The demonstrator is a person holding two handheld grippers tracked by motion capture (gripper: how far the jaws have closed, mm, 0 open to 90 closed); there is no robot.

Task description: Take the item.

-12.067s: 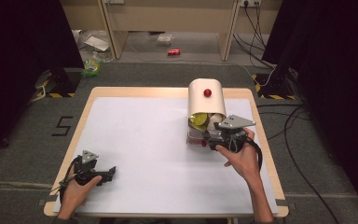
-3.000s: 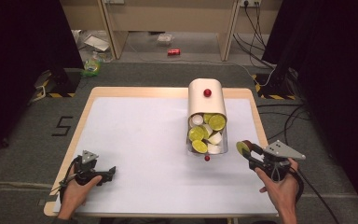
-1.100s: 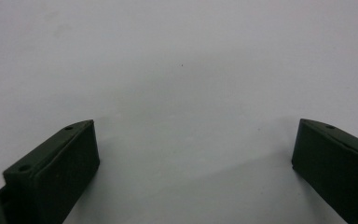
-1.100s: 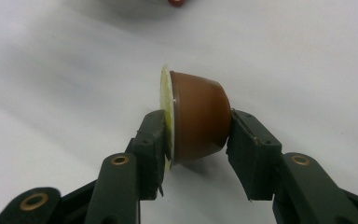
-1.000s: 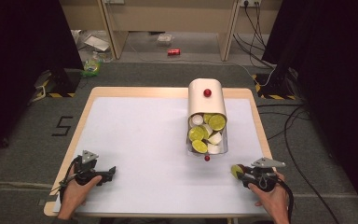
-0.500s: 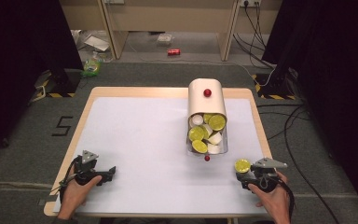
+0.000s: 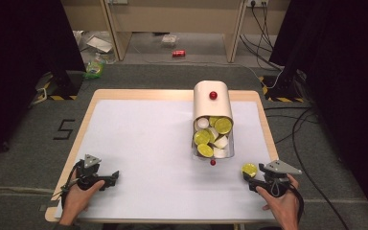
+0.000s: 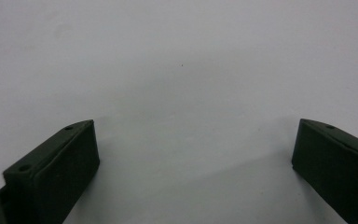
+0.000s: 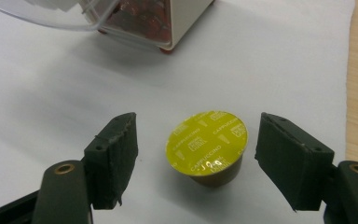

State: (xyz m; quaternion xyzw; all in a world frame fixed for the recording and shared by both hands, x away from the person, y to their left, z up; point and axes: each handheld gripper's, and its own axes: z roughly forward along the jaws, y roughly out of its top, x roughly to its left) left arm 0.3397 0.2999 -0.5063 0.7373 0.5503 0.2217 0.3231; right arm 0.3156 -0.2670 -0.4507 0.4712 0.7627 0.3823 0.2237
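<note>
While standing apart from the capsule (image 9: 208,145), right gripper (image 9: 196,158) with jaws just opened, pads clear of it on either side. Capsule upright on the table (image 7: 139,139), yellow lid up, near the front right corner, close to the dispenser (image 7: 212,122). Left gripper (image 8: 191,163) wide, nothing between the jaws, resting near the front left corner.

In the right gripper view, the capsule dispenser (image 9: 135,21) is cut off by the top edge. In the high view, small print on the capsule (image 7: 249,169) lid is too small to read, and the dispenser's hood hides capsules lying deeper inside.
</note>
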